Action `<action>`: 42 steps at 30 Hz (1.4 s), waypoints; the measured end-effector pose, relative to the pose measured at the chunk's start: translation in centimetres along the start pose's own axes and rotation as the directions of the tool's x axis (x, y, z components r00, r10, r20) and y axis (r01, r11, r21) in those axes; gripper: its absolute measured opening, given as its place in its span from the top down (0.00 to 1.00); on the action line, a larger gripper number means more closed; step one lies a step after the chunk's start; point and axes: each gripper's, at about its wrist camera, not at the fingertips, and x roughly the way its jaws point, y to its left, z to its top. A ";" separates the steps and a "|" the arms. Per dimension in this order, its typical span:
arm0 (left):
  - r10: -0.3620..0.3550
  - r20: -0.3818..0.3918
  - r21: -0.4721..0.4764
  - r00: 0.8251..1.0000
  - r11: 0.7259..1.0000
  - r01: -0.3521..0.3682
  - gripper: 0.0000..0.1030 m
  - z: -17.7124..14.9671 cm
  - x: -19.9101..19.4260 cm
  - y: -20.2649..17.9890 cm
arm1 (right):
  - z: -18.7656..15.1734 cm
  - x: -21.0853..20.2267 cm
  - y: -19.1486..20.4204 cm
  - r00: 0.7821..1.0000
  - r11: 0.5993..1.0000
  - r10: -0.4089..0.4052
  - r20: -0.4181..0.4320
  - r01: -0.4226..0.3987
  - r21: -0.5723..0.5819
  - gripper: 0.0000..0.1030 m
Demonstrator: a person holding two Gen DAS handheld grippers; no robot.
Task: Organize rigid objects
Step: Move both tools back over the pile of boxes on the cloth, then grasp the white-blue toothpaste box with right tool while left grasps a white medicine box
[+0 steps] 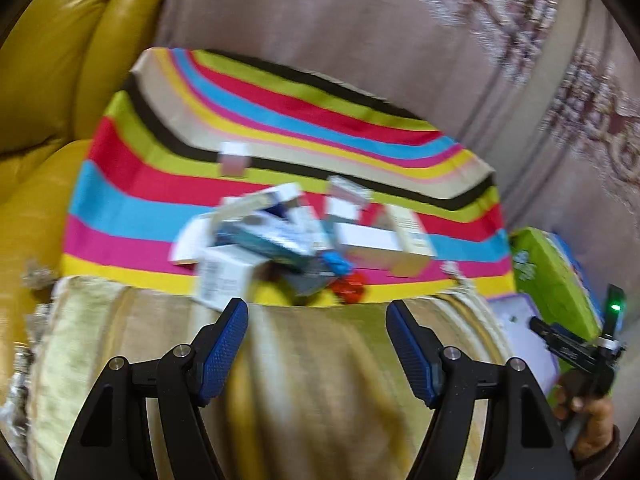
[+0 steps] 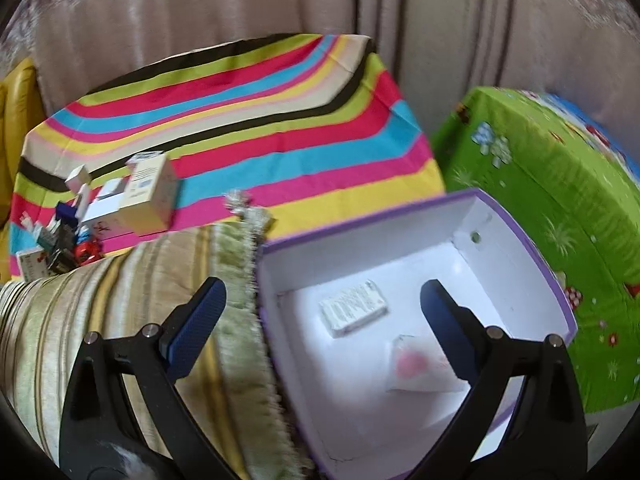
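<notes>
A pile of small cartons lies on the striped cloth, with a red toy and a blue item at its near edge. My left gripper is open and empty, just short of the pile, above a gold cushion. My right gripper is open and empty above a white box with a purple rim. Inside the box lie a small white carton and a white packet with a pink mark. The pile also shows at the left of the right wrist view.
A yellow leather sofa stands at the left. A green patterned cloth covers a surface to the right of the box. Beige curtains hang behind. The right hand-held gripper shows at the right of the left wrist view.
</notes>
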 end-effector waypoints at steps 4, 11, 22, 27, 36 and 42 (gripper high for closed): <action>0.064 -0.060 0.014 0.996 0.998 -0.064 0.30 0.8 1.5 2.0 | 0.6 0.0 3.0 0.999 0.997 0.038 0.002 -0.038 -0.073 0.04; 0.106 -0.136 0.044 0.985 0.994 -0.101 0.30 2.4 4.8 4.3 | 2.0 0.1 9.5 0.987 0.959 0.160 -0.009 -0.157 -0.234 0.04; 0.051 -0.177 0.037 0.983 0.998 -0.045 0.30 2.8 6.5 5.1 | 2.6 0.9 24.5 0.915 0.677 0.387 -0.111 -0.364 -0.640 0.07; 0.018 -0.185 0.007 0.983 1.000 -0.016 0.33 3.0 6.6 5.8 | 2.3 2.1 28.8 0.887 0.549 0.432 -0.165 -0.404 -0.732 0.09; -0.012 -0.204 -0.007 0.979 1.000 0.011 0.36 3.3 7.2 6.4 | 3.0 5.3 32.2 0.871 0.462 0.428 -0.240 -0.440 -0.770 0.22; -0.015 -0.229 -0.005 0.973 1.000 0.014 0.55 3.0 8.0 6.4 | 3.2 6.4 32.9 0.851 0.443 0.435 -0.294 -0.487 -0.753 0.47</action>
